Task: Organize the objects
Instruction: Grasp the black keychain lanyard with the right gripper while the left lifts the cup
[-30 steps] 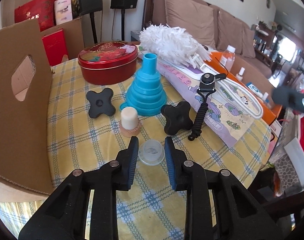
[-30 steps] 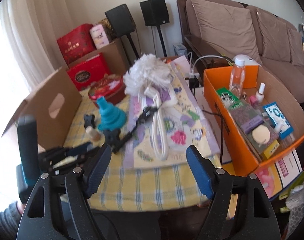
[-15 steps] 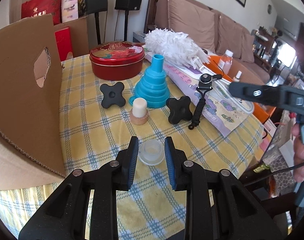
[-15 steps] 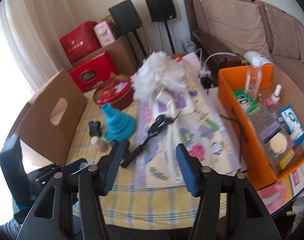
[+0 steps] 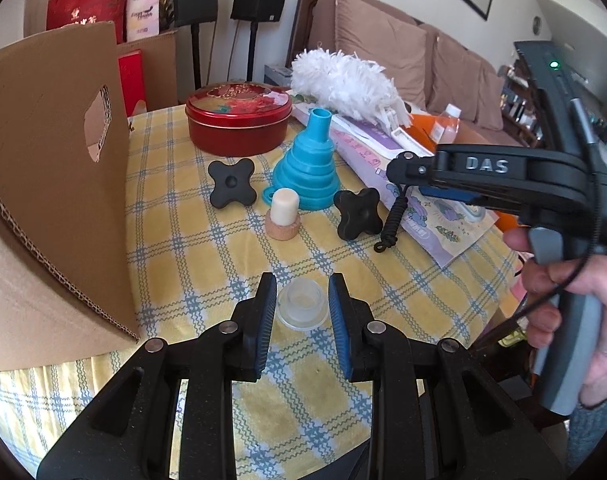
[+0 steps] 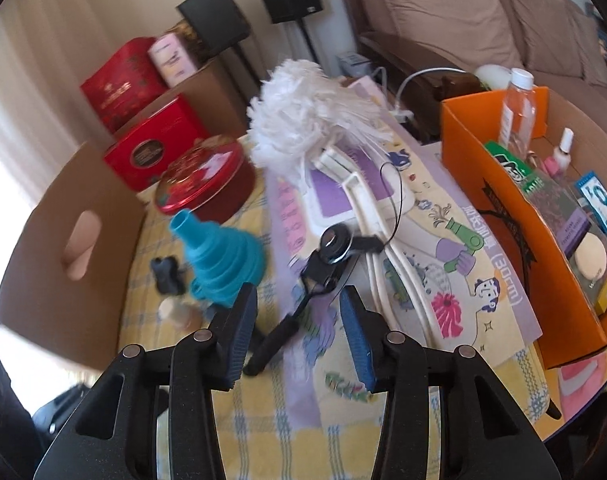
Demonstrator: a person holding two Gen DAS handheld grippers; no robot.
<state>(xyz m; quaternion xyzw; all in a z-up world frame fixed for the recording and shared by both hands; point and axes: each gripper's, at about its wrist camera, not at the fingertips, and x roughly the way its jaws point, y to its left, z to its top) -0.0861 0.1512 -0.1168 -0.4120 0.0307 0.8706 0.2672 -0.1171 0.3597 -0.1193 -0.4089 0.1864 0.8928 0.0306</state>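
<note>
A cardboard flap (image 5: 51, 184) stands at the left edge of the checked worktop (image 5: 207, 264). The left claw (image 5: 302, 303) has its jaws apart, one on each side of a clear cup (image 5: 302, 305) that sits on the cloth; whether the pads touch it I cannot tell. Beyond lie a red tin (image 5: 238, 117), two black knobs (image 5: 232, 182) (image 5: 358, 213) and a cork stopper (image 5: 284, 213) just beside a blue funnel (image 5: 310, 164). A black strap (image 6: 303, 284) lies over the printed sheet (image 6: 443, 248), with the right claw (image 6: 299, 338) above it, jaws apart and holding nothing. An orange box (image 6: 499, 216) stands at the right.
</note>
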